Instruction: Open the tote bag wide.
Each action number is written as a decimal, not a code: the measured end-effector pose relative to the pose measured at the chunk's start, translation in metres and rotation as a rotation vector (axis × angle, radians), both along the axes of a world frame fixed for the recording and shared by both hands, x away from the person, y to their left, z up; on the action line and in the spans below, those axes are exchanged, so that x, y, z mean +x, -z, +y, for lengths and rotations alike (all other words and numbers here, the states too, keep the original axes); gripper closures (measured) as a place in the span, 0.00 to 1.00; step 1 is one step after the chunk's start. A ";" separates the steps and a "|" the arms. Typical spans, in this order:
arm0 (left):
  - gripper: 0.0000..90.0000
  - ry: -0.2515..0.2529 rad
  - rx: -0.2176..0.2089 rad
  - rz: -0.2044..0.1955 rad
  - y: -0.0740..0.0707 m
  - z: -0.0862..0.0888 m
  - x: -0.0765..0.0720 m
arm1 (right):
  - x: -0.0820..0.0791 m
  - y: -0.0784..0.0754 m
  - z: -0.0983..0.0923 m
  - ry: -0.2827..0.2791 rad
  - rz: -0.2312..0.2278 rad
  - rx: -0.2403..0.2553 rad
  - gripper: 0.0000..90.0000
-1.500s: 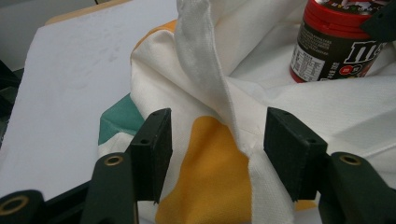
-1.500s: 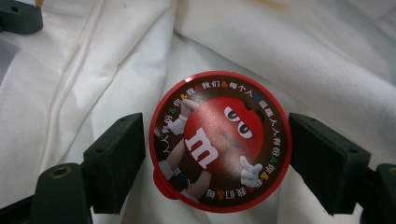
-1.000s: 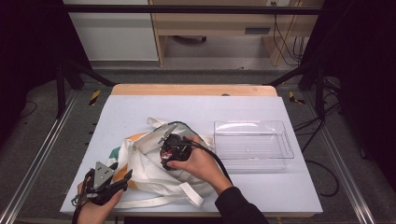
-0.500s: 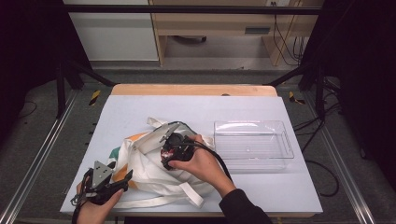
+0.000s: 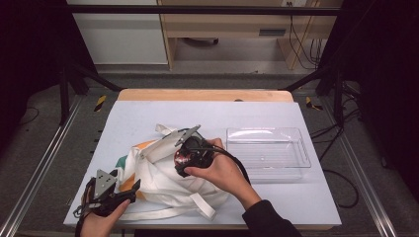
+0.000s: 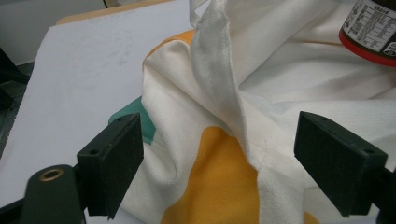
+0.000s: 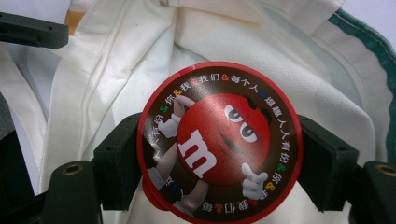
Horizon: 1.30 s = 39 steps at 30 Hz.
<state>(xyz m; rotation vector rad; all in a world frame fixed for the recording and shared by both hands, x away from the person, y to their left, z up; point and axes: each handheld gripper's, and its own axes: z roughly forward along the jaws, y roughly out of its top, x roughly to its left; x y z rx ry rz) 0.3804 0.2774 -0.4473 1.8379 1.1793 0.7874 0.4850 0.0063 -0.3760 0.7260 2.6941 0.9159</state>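
Note:
A white cloth bag (image 5: pixel 163 180) with orange and green patches lies on the white table (image 5: pixel 148 113). My right gripper (image 5: pixel 184 159) is shut on a round red-and-brown M&M's tub (image 5: pixel 181 157) just over the bag's mouth. In the right gripper view both pads clamp the tub (image 7: pixel 219 140) at its sides, lid facing the camera. My left gripper (image 5: pixel 129 190) sits at the bag's lower left corner. Its jaws have just been opening and now stand wide apart (image 6: pixel 226 163). The bag's strap (image 6: pixel 219 79) rises between them, touching neither pad. The tub's base (image 6: pixel 369 28) shows at top right there.
A clear plastic tray (image 5: pixel 269 150) stands to the right of the bag, close to my right hand. Metal rails run along both sides of the table. A wooden strip edges the far side.
The right gripper has lifted a little with the tub in it. The left gripper has stayed put while its jaws spread apart.

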 end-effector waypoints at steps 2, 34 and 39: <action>0.18 0.000 -0.001 -0.005 0.000 -0.001 0.000 | 0.000 -0.001 -0.001 -0.010 -0.002 -0.002 0.29; 0.10 -0.017 -0.032 -0.089 -0.004 0.004 0.004 | 0.008 -0.050 -0.027 -0.095 -0.049 0.064 0.29; 0.10 -0.029 -0.022 -0.084 -0.003 0.004 0.005 | 0.009 -0.055 -0.034 -0.093 -0.056 0.073 0.29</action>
